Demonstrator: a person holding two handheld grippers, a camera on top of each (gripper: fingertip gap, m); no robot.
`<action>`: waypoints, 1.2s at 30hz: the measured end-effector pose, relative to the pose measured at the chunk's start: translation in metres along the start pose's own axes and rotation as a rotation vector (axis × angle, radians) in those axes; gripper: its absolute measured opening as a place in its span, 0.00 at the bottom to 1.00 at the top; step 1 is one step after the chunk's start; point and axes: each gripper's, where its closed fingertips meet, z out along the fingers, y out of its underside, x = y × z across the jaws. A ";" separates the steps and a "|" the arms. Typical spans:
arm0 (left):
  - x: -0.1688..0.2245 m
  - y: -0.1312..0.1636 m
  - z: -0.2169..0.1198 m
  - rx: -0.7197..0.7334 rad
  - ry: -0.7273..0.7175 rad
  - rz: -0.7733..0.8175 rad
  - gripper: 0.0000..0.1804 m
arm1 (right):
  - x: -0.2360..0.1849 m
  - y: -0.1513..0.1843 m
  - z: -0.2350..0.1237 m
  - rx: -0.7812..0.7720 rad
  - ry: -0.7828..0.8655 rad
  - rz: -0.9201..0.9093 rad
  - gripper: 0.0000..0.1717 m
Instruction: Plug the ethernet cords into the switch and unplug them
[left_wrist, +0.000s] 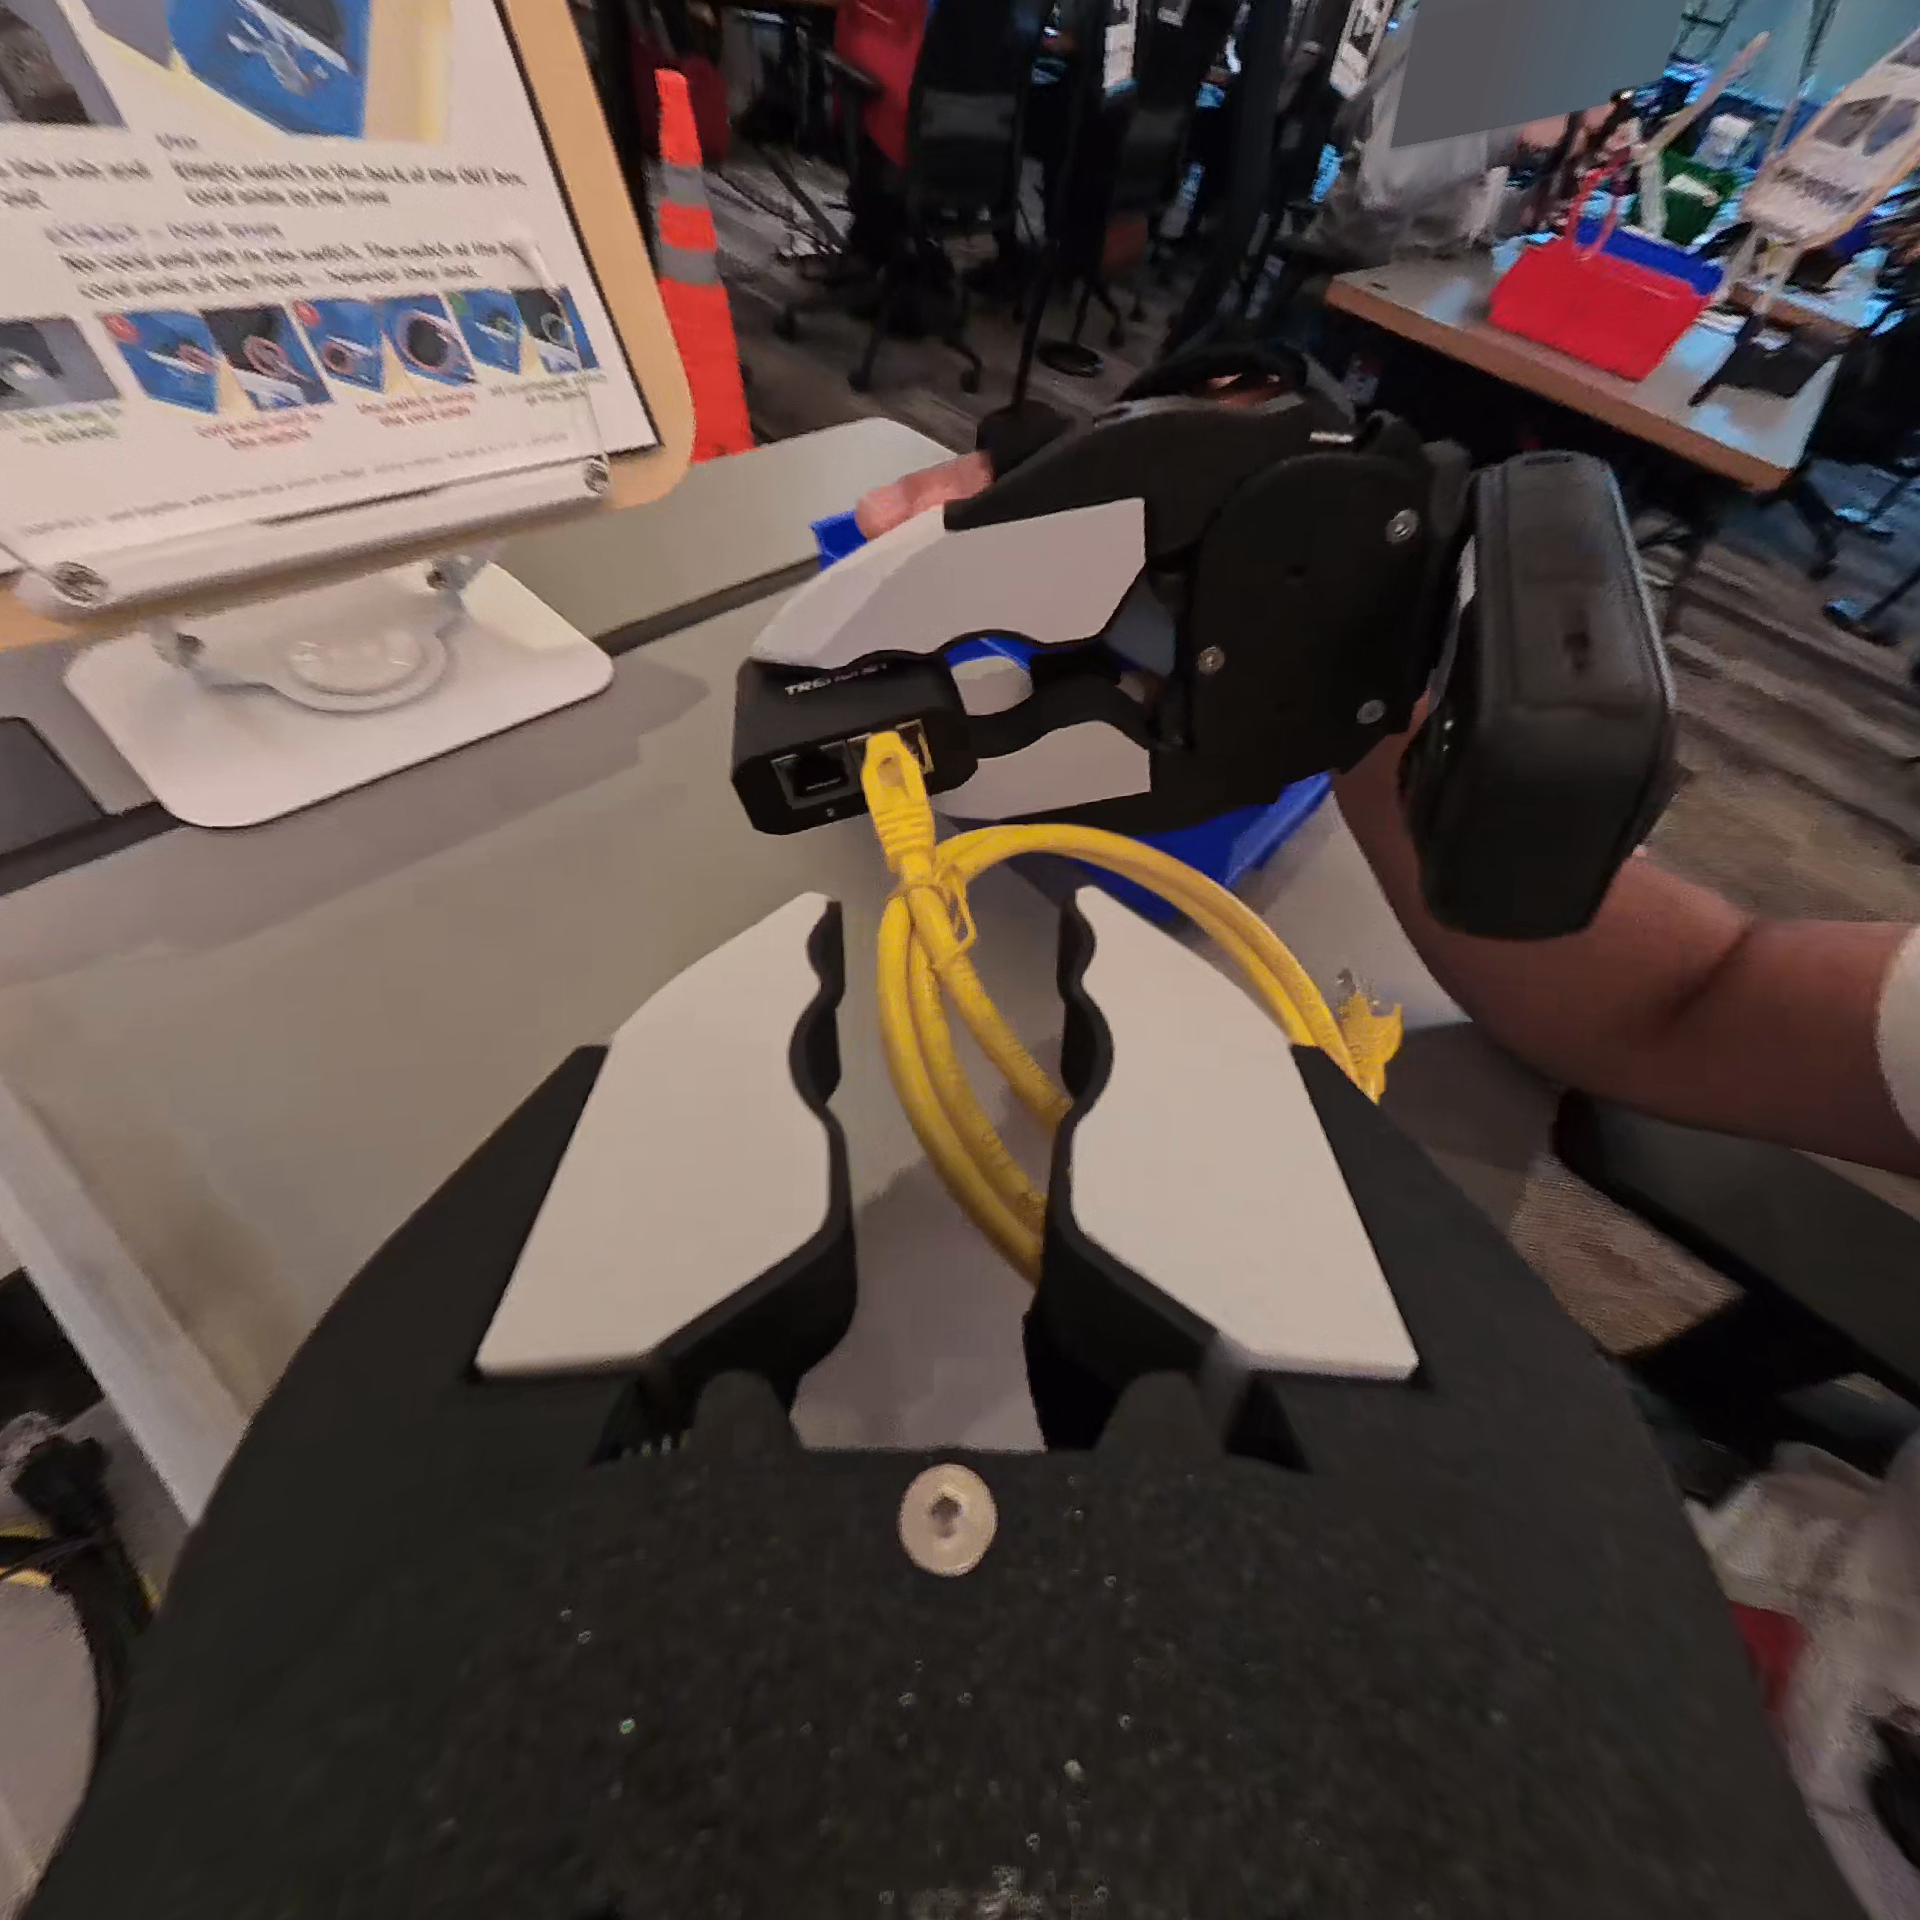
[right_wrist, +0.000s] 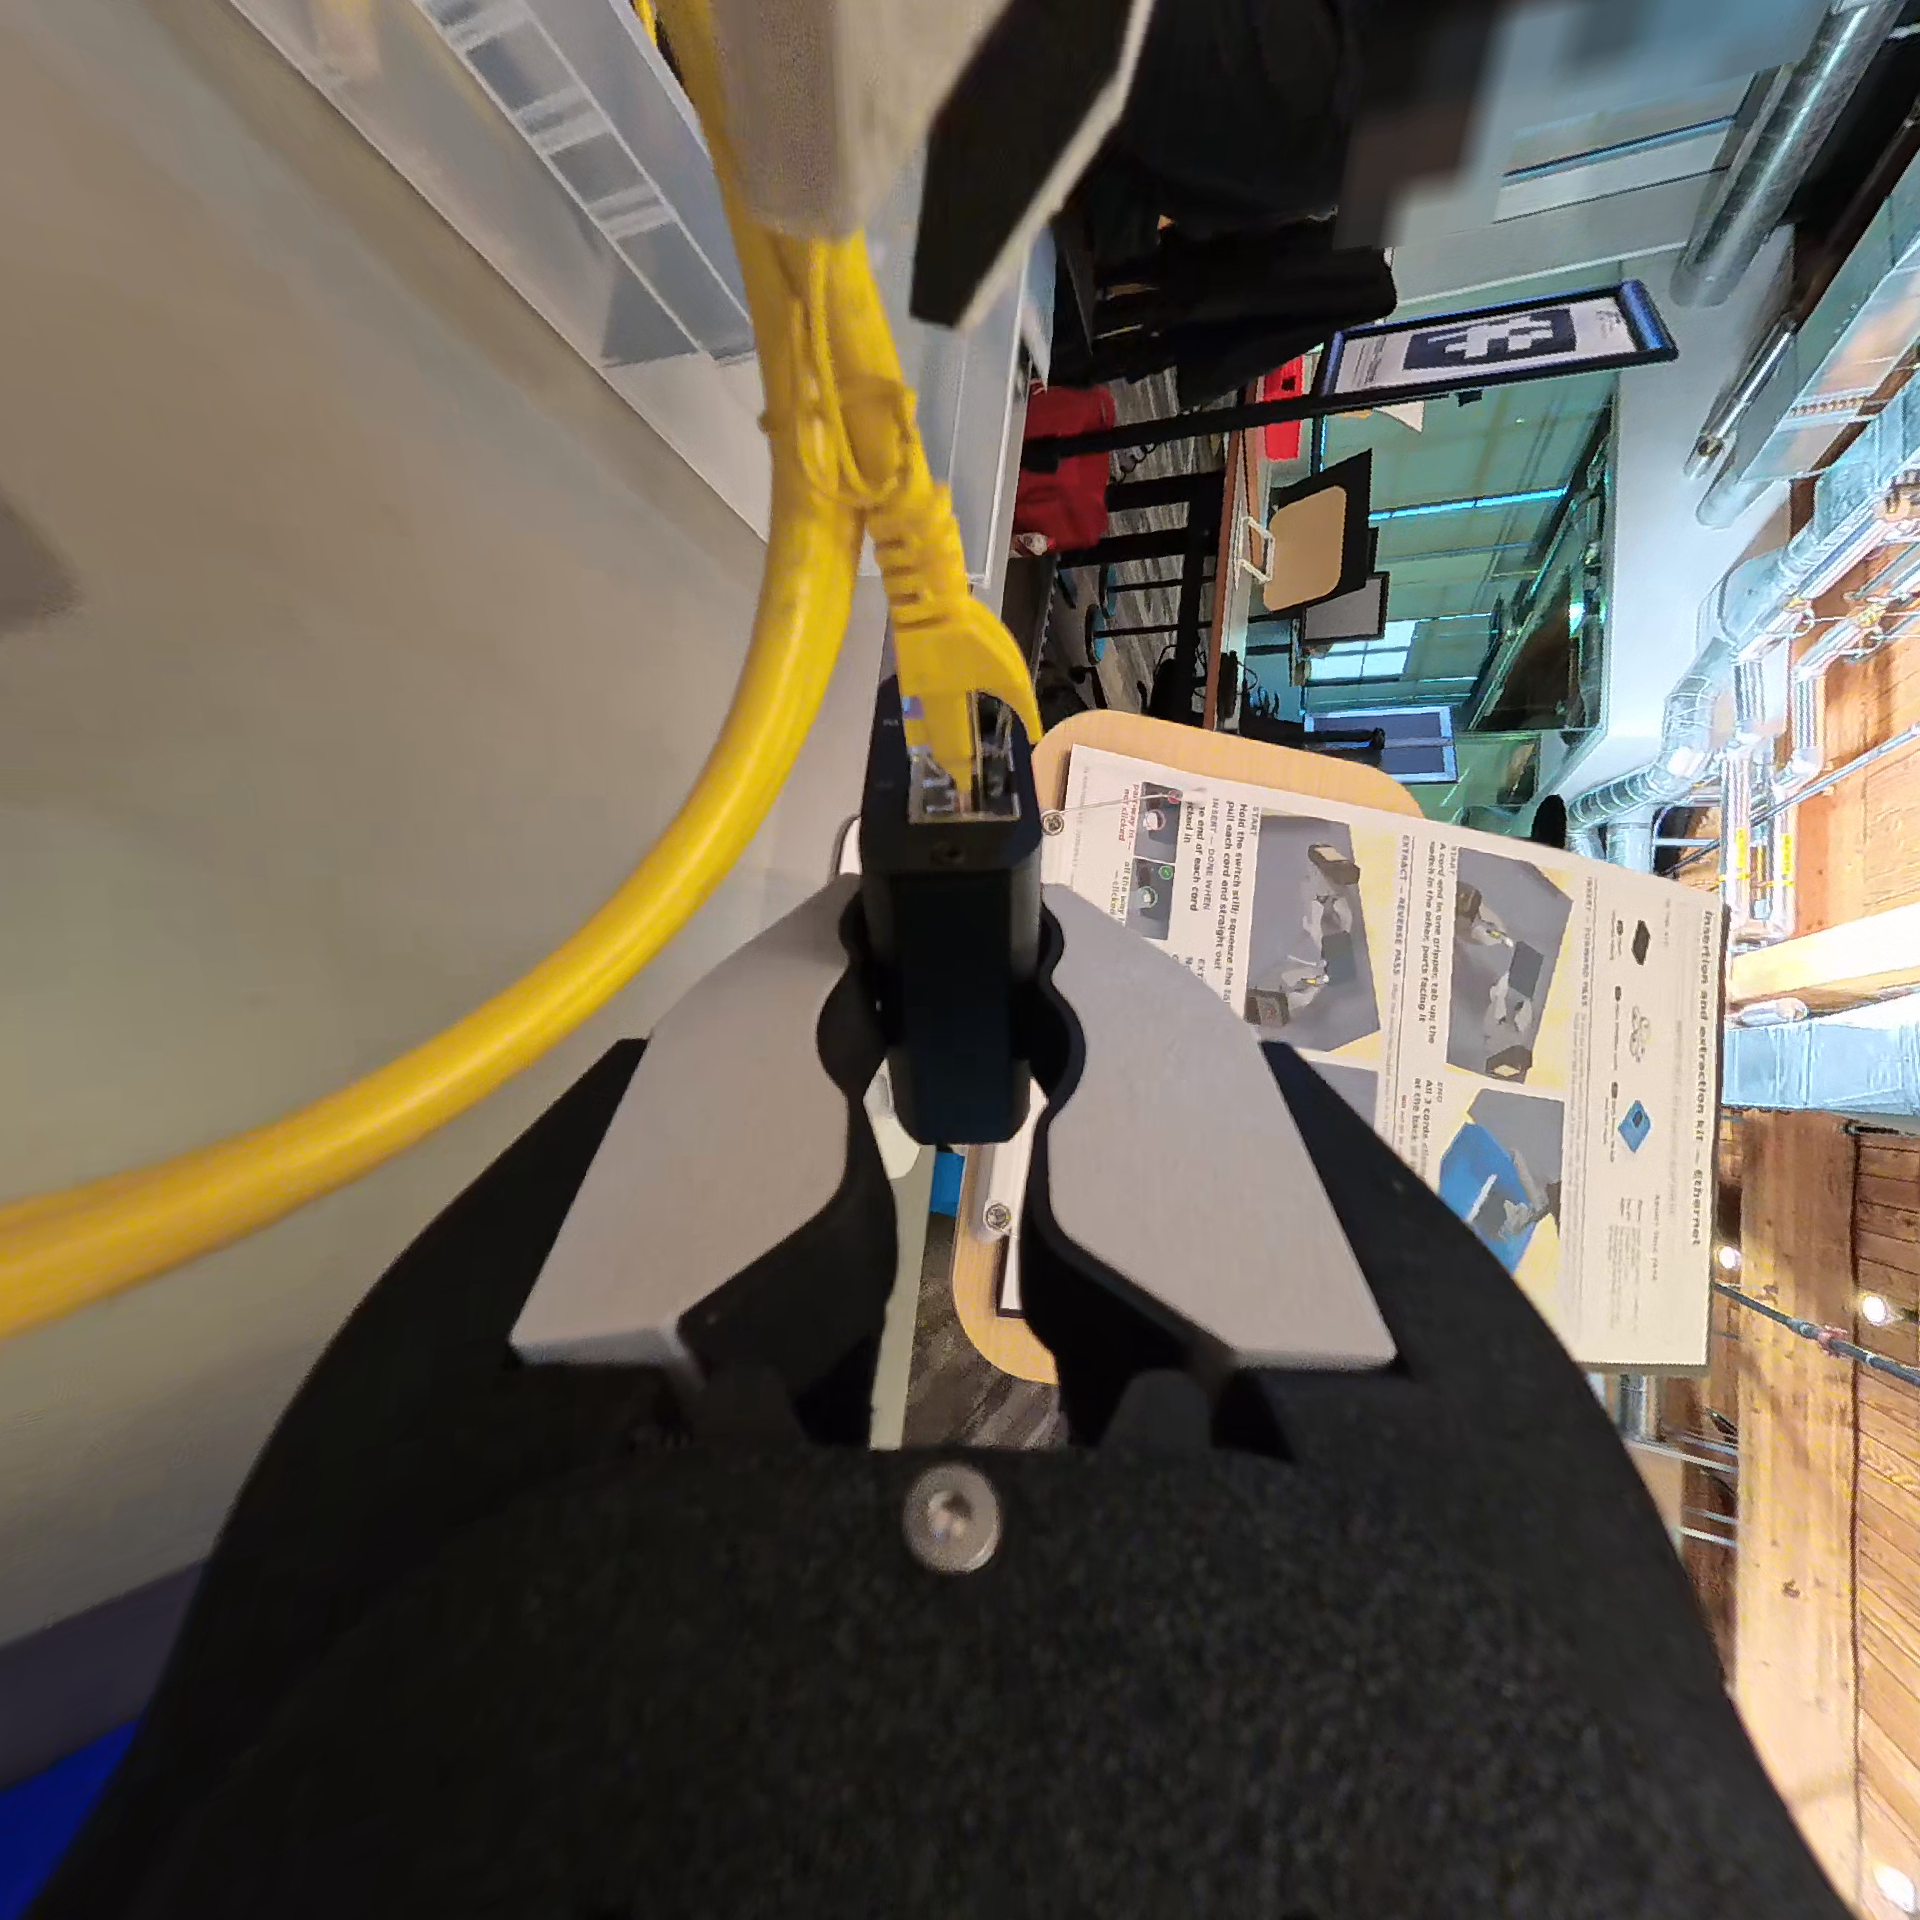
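My right gripper (right_wrist: 951, 966) is shut on the small black switch (right_wrist: 951, 966) and holds it above the grey table; it also shows in the left wrist view (left_wrist: 935, 717), with the switch (left_wrist: 842, 748) in its jaws. A yellow ethernet cord (left_wrist: 935, 997) has one plug (left_wrist: 894, 779) seated in a port of the switch, seen too in the right wrist view (right_wrist: 935, 665). The bundled cord hangs down between the fingers of my left gripper (left_wrist: 951, 914), which is open; its pads stand clear of the cord on both sides. The cord's other plug (left_wrist: 1366, 1023) hangs free at the right.
A white stand holding an instruction sheet (left_wrist: 291, 312) sits on the table (left_wrist: 312, 935) at the left. A blue bin (left_wrist: 1247, 831) lies behind the switch. A person's arm (left_wrist: 1662, 1018) comes in from the right. An orange cone (left_wrist: 696, 270) stands beyond the table. The grippers' ends are close to 9 centimeters from one another.
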 end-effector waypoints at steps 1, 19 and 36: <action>0.000 0.000 0.001 0.008 -0.020 0.014 0.22 | 0.001 0.001 0.000 0.000 0.002 0.002 0.14; -0.005 0.016 0.016 -0.174 -0.072 -0.084 0.07 | 0.000 -0.004 -0.002 -0.021 0.021 -0.028 0.14; 0.001 0.010 0.004 -0.180 -0.033 -0.064 0.06 | -0.007 -0.019 -0.006 0.064 -0.030 0.031 0.14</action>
